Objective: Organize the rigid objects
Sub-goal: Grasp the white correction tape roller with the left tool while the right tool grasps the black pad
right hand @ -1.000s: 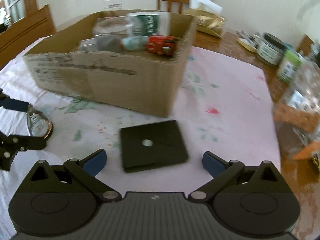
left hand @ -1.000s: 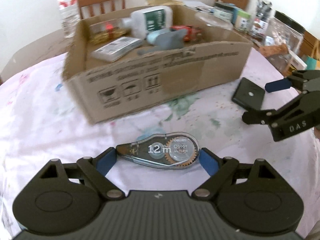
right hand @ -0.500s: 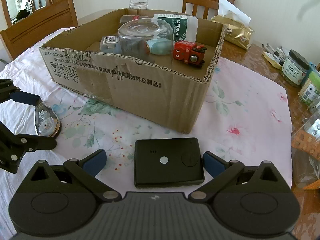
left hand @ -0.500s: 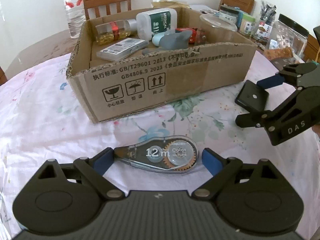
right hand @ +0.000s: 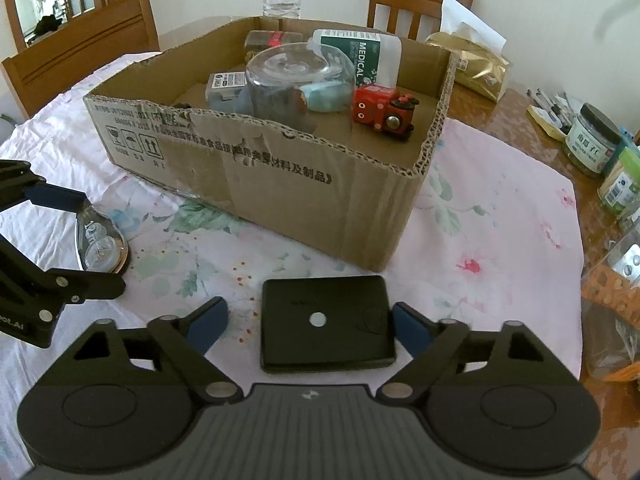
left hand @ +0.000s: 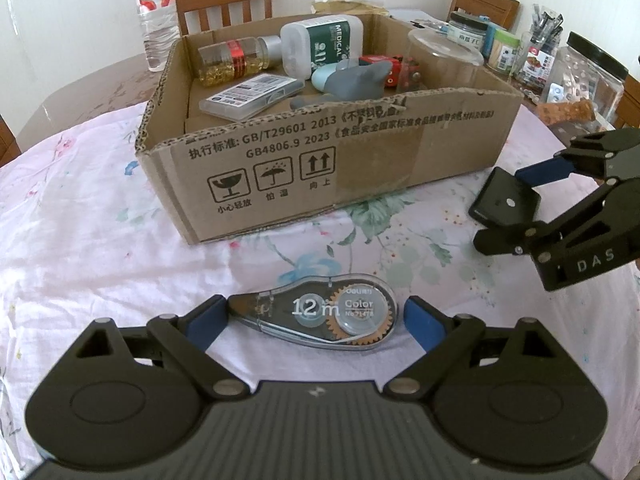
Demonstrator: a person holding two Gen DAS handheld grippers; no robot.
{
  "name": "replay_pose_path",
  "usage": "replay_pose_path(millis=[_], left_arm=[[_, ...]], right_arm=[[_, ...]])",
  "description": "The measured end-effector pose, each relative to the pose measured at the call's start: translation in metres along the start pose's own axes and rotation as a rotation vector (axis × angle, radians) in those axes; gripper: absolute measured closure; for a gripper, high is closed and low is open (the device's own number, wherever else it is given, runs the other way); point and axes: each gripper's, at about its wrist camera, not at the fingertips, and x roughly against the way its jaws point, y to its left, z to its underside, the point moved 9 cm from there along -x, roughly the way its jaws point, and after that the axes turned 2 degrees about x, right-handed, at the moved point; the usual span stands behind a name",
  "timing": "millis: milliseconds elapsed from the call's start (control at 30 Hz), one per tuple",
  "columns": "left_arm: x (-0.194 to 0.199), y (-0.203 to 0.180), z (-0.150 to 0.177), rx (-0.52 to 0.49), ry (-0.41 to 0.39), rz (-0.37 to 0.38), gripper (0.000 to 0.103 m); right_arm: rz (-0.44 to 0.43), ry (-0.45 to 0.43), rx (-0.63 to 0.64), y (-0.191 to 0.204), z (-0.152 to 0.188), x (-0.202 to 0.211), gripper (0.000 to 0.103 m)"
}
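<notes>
A clear correction tape dispenser [left hand: 320, 312] lies on the flowered tablecloth between the open fingers of my left gripper [left hand: 316, 316]; the left pad touches its tip and the right pad stands just clear. A flat black box [right hand: 326, 322] lies between the open fingers of my right gripper [right hand: 310, 322], the right pad close to its edge. Each gripper shows in the other's view: the right one [left hand: 516, 204] around the black box [left hand: 506, 202], the left one [right hand: 80, 236] around the dispenser [right hand: 102, 246]. A cardboard box [left hand: 360, 160] behind holds bottles, a toy and a clear bowl.
The cardboard box [right hand: 320, 176] stands just beyond both grippers. Jars and packets [left hand: 576, 68] crowd the table's right side, also in the right wrist view [right hand: 600, 148]. A water bottle [left hand: 154, 12] and chairs [right hand: 80, 52] stand behind. A tissue pack [right hand: 480, 64] lies beside the box.
Both grippers have moved forward and down so that the dispenser and the black box now sit between their fingers. The fingers have stayed open.
</notes>
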Motion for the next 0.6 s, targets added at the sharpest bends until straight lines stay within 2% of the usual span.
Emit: replay_pose_path(millis=[133,600], left_arm=[[-0.0002,-0.0005,-0.0004,0.002,0.000,0.001,0.012],[-0.0008,-0.0006,-0.0007,0.017,0.006,-0.005,0.014]], right_arm=[[0.002,0.000,-0.002,-0.0012,-0.0035,0.0011,0.027],[0.014,0.014,0.019,0.0016,-0.0047,0.0005,0.027]])
